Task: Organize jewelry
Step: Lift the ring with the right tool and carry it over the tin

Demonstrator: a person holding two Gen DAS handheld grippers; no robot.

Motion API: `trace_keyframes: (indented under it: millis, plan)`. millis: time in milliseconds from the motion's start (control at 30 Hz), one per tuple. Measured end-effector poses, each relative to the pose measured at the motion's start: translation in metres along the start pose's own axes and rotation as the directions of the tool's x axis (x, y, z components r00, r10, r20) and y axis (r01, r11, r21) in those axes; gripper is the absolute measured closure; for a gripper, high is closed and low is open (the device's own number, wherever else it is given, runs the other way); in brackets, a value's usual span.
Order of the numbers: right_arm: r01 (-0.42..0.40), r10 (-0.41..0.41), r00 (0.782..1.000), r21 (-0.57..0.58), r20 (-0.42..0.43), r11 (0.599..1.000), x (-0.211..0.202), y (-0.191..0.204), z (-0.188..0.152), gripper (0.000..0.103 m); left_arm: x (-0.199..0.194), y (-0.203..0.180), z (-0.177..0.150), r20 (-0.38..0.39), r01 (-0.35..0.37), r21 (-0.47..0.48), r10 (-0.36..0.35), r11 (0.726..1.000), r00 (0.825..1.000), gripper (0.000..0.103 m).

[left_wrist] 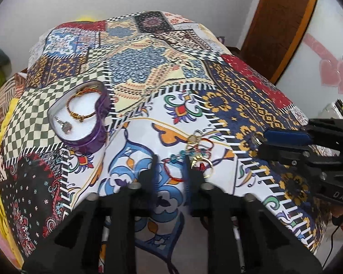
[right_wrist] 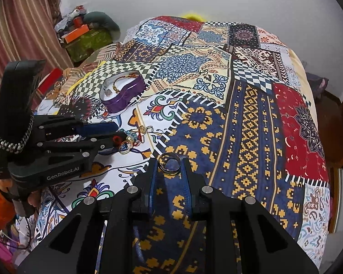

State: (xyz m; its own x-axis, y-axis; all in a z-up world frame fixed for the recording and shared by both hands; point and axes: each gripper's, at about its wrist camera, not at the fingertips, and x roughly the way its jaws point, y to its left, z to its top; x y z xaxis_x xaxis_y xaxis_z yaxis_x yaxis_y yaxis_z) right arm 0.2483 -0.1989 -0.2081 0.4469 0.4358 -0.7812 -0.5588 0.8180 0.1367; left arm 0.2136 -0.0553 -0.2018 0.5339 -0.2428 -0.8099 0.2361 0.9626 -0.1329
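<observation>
A purple heart-shaped jewelry box [left_wrist: 84, 123] lies open on the patterned bedspread and holds a gold bracelet [left_wrist: 80, 111] and a silver pendant [left_wrist: 65, 125]; it also shows in the right wrist view [right_wrist: 123, 96]. A pile of loose jewelry [left_wrist: 197, 150] with gold rings, teal beads and red thread lies just ahead of my left gripper [left_wrist: 171, 162], whose open jaws straddle its red thread. My right gripper [right_wrist: 170, 164] is shut on a gold and dark ring [right_wrist: 169, 165], held a little above the bedspread. The pile also shows in the right wrist view [right_wrist: 135, 138].
The patchwork bedspread [right_wrist: 251, 114] covers the whole bed. Boxes and clutter [right_wrist: 84, 34] stand by a striped curtain at the far left. A wooden door [left_wrist: 283, 22] is at the right. The bed edge drops off near my grippers.
</observation>
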Motion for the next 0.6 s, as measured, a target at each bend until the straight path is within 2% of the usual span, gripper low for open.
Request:
trace_keyframes:
  millis: [67, 200, 600]
  plan:
    - [-0.009, 0.009, 1.0, 0.009, 0.007, 1.0, -0.002, 0.0, 0.0, 0.085, -0.001, -0.002, 0.001, -0.001, -0.009, 0.007, 0.009, 1.0, 1.0, 0.103]
    - [-0.019, 0.019, 0.999, 0.015, 0.027, 1.0, -0.008, 0.001, 0.002, 0.085, -0.008, -0.007, 0.001, 0.014, -0.003, 0.009, 0.003, 1.0, 1.0, 0.103]
    - [-0.021, 0.02, 0.997, 0.016, 0.076, 1.0, -0.025, 0.007, 0.009, 0.085, -0.066, -0.019, 0.015, 0.152, 0.004, 0.032, -0.009, 0.999, 0.988, 0.103]
